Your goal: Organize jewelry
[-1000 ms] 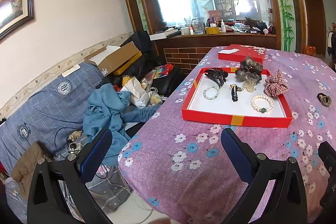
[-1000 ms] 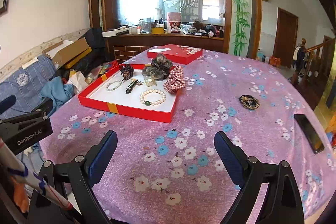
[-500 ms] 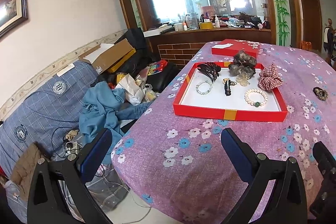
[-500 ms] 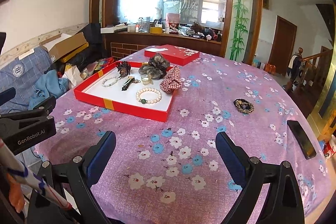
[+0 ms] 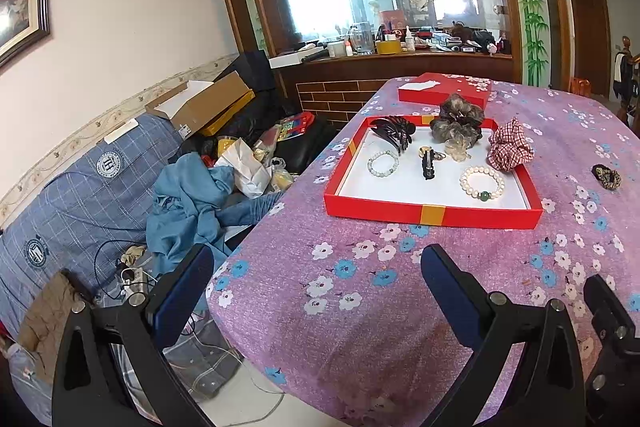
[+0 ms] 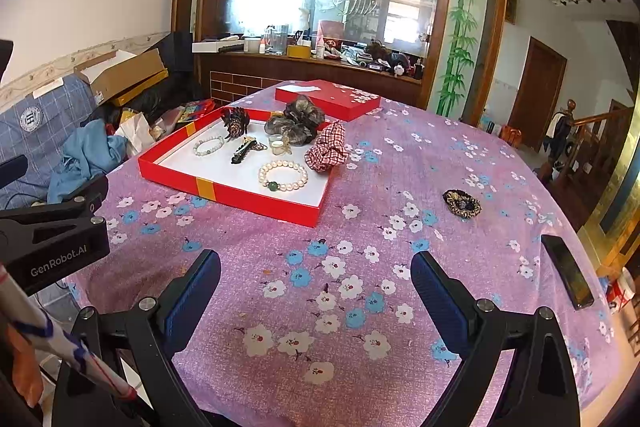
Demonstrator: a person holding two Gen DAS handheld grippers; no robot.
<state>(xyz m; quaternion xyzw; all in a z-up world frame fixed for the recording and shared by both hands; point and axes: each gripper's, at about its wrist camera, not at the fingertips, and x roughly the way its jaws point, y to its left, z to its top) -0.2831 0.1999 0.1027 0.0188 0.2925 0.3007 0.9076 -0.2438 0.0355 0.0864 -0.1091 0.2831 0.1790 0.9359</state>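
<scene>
We hold the left gripper [image 5: 316, 281] over the near edge of the desk [image 5: 400, 307], its jaws spread wide with nothing between them. The right gripper [image 6: 316, 287] hangs above the flowered purple cloth [image 6: 340, 287], jaws likewise spread and empty.

Ahead of both pairs of jaws, well beyond the fingertips, lies the red tray [image 6: 256, 198] with a white floor. In it we see a white pearl bracelet [image 6: 283, 176] with a green bead nearest the jaws, a smaller pale bead bracelet [image 6: 208, 145] farther and to the left, and a black hair clip [image 6: 242, 151] between the two. A dark claw clip [image 6: 235, 121] and a grey-brown scrunchie [image 6: 296, 125] sit at the far side of the tray. A red plaid scrunchie [image 6: 327, 148] rests on the tray's right rim.

Ahead and to the right of the right jaws, well apart from the tray, a small black and gold scrunchie [image 6: 461, 203] lies on the cloth. Beyond the tray sits a red lid [image 6: 328, 98]. A dark phone [image 6: 567, 270] lies far right near the desk's edge.
</scene>
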